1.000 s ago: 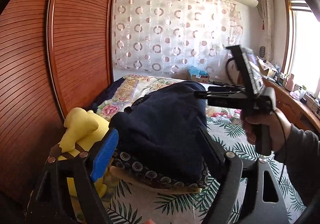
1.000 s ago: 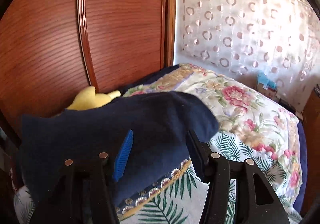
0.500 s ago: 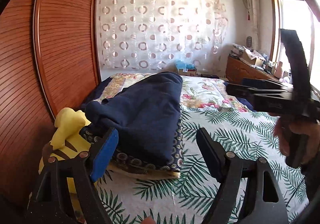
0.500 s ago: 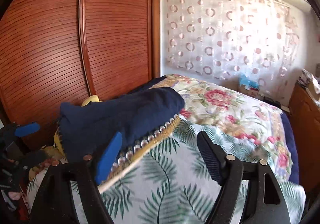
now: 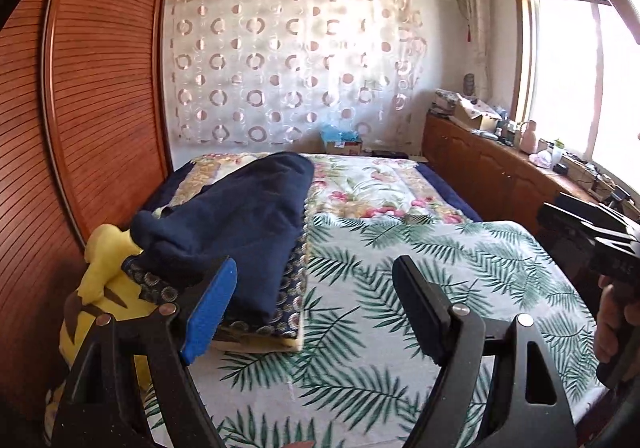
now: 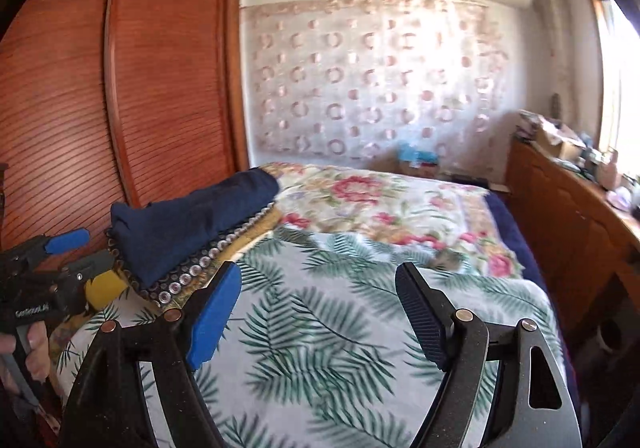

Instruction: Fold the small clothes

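Observation:
A folded navy blue garment (image 5: 240, 224) lies on a patterned cushion (image 5: 288, 296) at the left side of the bed; it also shows in the right wrist view (image 6: 192, 220). My left gripper (image 5: 316, 304) is open and empty, just to the right of and in front of the garment. My right gripper (image 6: 320, 308) is open and empty above the palm-leaf bedspread (image 6: 320, 320), to the right of the garment. The left gripper also shows at the left edge of the right wrist view (image 6: 72, 256).
A yellow plush toy (image 5: 100, 288) sits left of the cushion against the wooden wardrobe (image 5: 80, 108). A wooden cabinet (image 5: 500, 176) with clutter runs along the right under the window. A floral quilt (image 5: 380, 188) covers the far bed.
Both grippers have let go of the navy garment and pulled back from it. The garment now rests folded on the cushion. The right gripper moved away to the right.

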Demonstrator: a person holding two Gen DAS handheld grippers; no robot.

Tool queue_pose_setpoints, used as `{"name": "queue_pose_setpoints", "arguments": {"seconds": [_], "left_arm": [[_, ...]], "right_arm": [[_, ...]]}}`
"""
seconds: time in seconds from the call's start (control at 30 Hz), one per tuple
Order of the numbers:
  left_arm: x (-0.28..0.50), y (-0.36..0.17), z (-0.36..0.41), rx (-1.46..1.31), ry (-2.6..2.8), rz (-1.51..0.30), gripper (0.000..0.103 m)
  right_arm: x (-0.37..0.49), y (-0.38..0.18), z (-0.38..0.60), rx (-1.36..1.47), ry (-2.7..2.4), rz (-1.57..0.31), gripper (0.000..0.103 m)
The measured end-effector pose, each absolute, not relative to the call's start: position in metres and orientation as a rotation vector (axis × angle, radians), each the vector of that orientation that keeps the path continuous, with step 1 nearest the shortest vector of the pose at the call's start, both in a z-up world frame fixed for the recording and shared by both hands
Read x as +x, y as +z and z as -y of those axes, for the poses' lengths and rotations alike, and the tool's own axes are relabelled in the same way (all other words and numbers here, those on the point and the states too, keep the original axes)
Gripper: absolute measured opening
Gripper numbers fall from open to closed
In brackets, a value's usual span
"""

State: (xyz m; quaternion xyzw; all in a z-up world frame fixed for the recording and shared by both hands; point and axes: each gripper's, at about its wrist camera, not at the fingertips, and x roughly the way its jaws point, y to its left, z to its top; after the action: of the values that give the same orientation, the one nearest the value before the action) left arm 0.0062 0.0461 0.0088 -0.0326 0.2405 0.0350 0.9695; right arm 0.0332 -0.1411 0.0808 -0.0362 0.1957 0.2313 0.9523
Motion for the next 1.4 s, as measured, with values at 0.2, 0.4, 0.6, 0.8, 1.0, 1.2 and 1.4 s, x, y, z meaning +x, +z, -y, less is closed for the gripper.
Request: {"name": "queue_pose_setpoints", "arguments": {"seconds": [0.2, 0.4, 0.6, 0.8, 1.0, 1.2, 1.4], "left_arm": [[0.006, 0.029, -0.027, -0.054, 0.034, -0.457, 0.081], [0.007, 0.042, -0.010, -0.031, 0.023, -0.437, 0.081], [0.003, 0.049, 0.000, -0.019, 0.012, -0.422, 0.081], [0.001, 0.051, 0.005, -0.007, 0.015, -0.416, 0.081], [0.001, 0.051, 0.004, -0.008, 0.016, -0.415, 0.081], [0.001, 0.051, 0.004, -0.006, 0.016, -0.413, 0.081], [0.000, 0.050, 0.004, -0.006, 0.016, -0.413, 0.081]], "right_arm": [[0.003, 0.094, 0.169, -0.031, 0.395, -0.363, 0.081], [-0.017, 0.100, 0.177, -0.014, 0.355, -0.327, 0.081], [-0.022, 0.087, 0.171, -0.008, 0.336, -0.307, 0.081], [-0.028, 0.080, 0.175, -0.004, 0.334, -0.309, 0.081], [-0.021, 0.082, 0.180, -0.006, 0.327, -0.311, 0.081], [-0.015, 0.083, 0.183, -0.004, 0.327, -0.315, 0.081], [-0.012, 0.080, 0.185, -0.003, 0.330, -0.314, 0.081]]}}
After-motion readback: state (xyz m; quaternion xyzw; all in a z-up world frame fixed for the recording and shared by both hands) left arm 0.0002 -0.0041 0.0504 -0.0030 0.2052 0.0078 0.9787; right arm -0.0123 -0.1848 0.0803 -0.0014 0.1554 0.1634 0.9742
